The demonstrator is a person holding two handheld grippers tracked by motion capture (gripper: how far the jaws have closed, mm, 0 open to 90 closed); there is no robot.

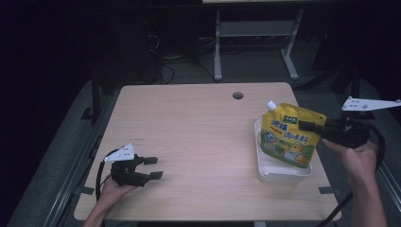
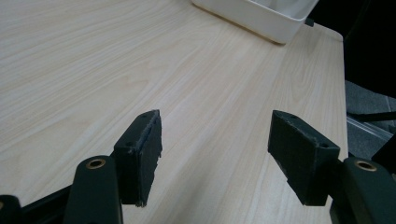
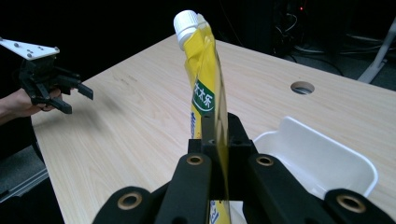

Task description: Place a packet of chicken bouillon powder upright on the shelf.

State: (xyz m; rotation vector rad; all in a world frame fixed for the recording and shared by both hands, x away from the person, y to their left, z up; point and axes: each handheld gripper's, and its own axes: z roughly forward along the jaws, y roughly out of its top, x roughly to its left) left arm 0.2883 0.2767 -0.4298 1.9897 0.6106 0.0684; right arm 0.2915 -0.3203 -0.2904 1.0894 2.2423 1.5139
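Observation:
A yellow spouted drink pouch [image 1: 288, 134] with a white cap hangs upright over the white tray [image 1: 279, 171] at the table's right side. My right gripper [image 1: 309, 126] is shut on the pouch's edge, and in the right gripper view the pouch [image 3: 204, 88] rises edge-on between the closed jaws of that gripper [image 3: 219, 140]. My left gripper [image 1: 153, 167] rests low at the table's front left, open with nothing between its fingers [image 2: 140, 156]. Seen from the right gripper view, the left gripper [image 3: 74, 95] is far off at the left.
The light wooden table [image 1: 189, 127] has a round cable hole [image 1: 238, 95] near its far edge. The white tray's corner [image 2: 261, 21] lies ahead of the left gripper. Dark floor and desk legs lie beyond the table.

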